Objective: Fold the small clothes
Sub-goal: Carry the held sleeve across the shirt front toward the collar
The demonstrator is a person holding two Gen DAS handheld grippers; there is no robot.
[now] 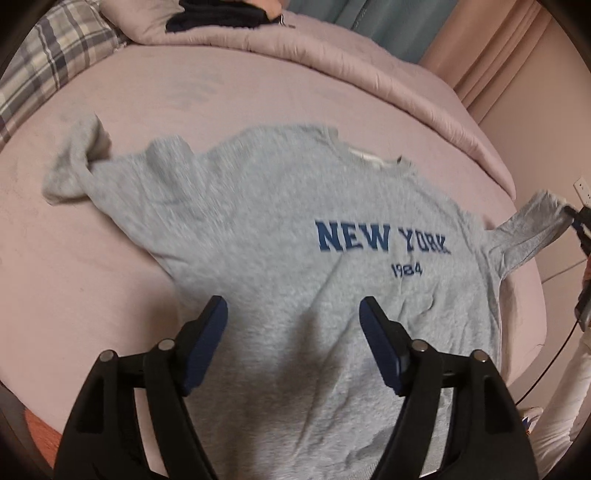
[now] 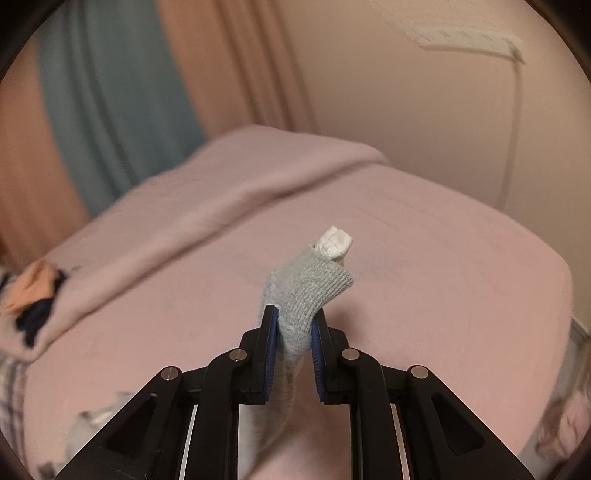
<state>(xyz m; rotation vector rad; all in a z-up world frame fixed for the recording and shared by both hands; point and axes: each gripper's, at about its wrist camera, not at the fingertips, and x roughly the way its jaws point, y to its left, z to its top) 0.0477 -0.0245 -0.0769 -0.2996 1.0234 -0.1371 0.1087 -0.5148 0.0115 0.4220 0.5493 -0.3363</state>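
A grey sweatshirt (image 1: 280, 221) printed "NEW YORK 1984" lies face up on the pink bed (image 1: 92, 266). Its left sleeve (image 1: 74, 162) is bunched on the sheet. Its right sleeve (image 1: 532, 229) is stretched out to the right. My left gripper (image 1: 293, 306) is open and empty, hovering above the sweatshirt's lower body. My right gripper (image 2: 293, 321) is shut on the grey ribbed cuff (image 2: 310, 291) of that right sleeve, with a white inner cuff (image 2: 335, 242) sticking out beyond it. The right gripper also shows at the right edge of the left wrist view (image 1: 580, 229).
A folded pink duvet (image 1: 332, 66) lies along the far side of the bed, with dark clothes (image 1: 221, 18) on it. A plaid pillow (image 1: 48, 62) sits at the far left. Curtains (image 2: 110, 92) and a wall stand behind. The bed's edge runs close on the right.
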